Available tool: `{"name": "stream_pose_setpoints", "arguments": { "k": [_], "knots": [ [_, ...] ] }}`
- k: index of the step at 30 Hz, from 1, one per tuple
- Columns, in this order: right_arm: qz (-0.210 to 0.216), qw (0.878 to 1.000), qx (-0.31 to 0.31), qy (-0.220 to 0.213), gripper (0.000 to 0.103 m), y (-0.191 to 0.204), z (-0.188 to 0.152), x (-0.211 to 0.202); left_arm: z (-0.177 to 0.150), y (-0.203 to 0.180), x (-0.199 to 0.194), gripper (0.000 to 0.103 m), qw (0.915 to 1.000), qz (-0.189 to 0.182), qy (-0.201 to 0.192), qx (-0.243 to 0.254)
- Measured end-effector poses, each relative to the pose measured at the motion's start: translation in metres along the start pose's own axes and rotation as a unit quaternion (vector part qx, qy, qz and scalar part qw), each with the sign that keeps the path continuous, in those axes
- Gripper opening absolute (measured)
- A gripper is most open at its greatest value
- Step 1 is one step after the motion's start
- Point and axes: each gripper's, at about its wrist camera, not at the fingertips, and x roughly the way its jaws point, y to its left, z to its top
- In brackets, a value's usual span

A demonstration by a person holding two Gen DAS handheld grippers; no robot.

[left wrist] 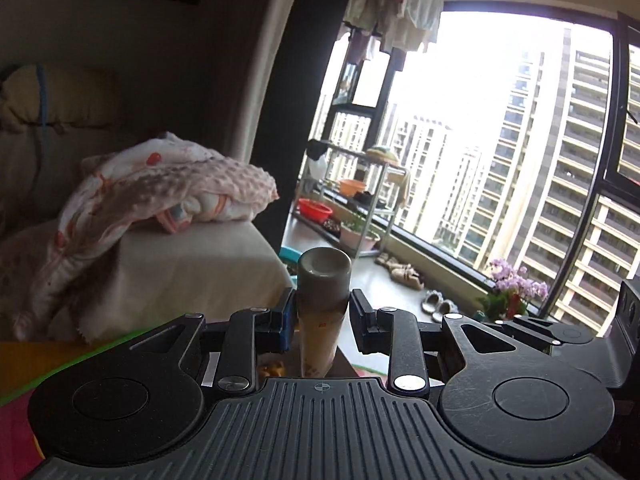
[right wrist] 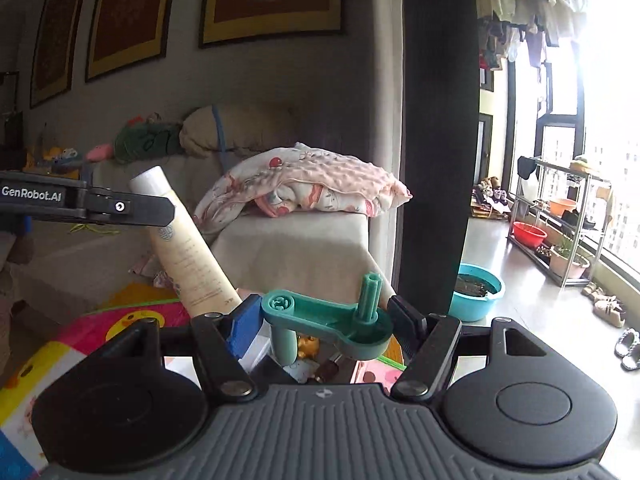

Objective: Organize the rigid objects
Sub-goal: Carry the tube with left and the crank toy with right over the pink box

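While left tongs (left wrist: 323, 316) clamp cream tube (left wrist: 322, 312) upright, right tongs (right wrist: 326, 320) grip green crank (right wrist: 324, 316) crosswise.

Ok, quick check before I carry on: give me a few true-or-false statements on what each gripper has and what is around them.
1. The left gripper holds a cream tube with its cap end up. True.
2. The right gripper is empty. False: its jaws are closed on a teal plastic crank handle.
3. The tube shows in the right wrist view too, tilted, with the left gripper's finger across it. True.
4. A folded pink blanket lies on the floor mat. False: it lies on the beige sofa.
5. The blue basin stands on the metal rack by the window. False: it stands on the floor near the dark pillar.
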Motion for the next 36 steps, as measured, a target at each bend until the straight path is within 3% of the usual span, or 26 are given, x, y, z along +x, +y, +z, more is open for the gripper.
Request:
{"name": "stream_pose_setpoints", "arguments": {
  "k": [4, 7, 17, 22, 30, 36],
  "knots": [
    [0.003, 0.999, -0.008, 0.032, 0.069, 0.006, -0.005, 0.038, -0.006, 0.011, 0.042, 0.032, 0.9979, 0.015, 0.059, 0.020],
    [0.009, 0.998, -0.011, 0.055, 0.069, 0.008, -0.016, 0.058, -0.016, 0.027, 0.059, 0.032, 0.9967, 0.017, 0.079, 0.008],
    [0.013, 0.996, -0.011, 0.091, 0.069, 0.010, -0.034, 0.094, -0.024, 0.057, 0.074, 0.032, 0.9976, -0.018, 0.035, -0.057],
    [0.031, 0.994, -0.024, 0.099, 0.069, 0.019, -0.043, 0.098, -0.030, 0.074, 0.078, 0.032, 0.9898, -0.051, -0.002, -0.133],
    [0.041, 0.992, -0.037, 0.114, 0.069, 0.029, -0.054, 0.106, -0.056, 0.080, 0.101, 0.032, 0.9874, -0.031, 0.040, -0.150],
    [0.045, 0.991, -0.053, 0.115, 0.069, 0.034, -0.058, 0.105, -0.063, 0.079, 0.100, 0.032, 0.9888, -0.022, 0.049, -0.139]
  ]
}}
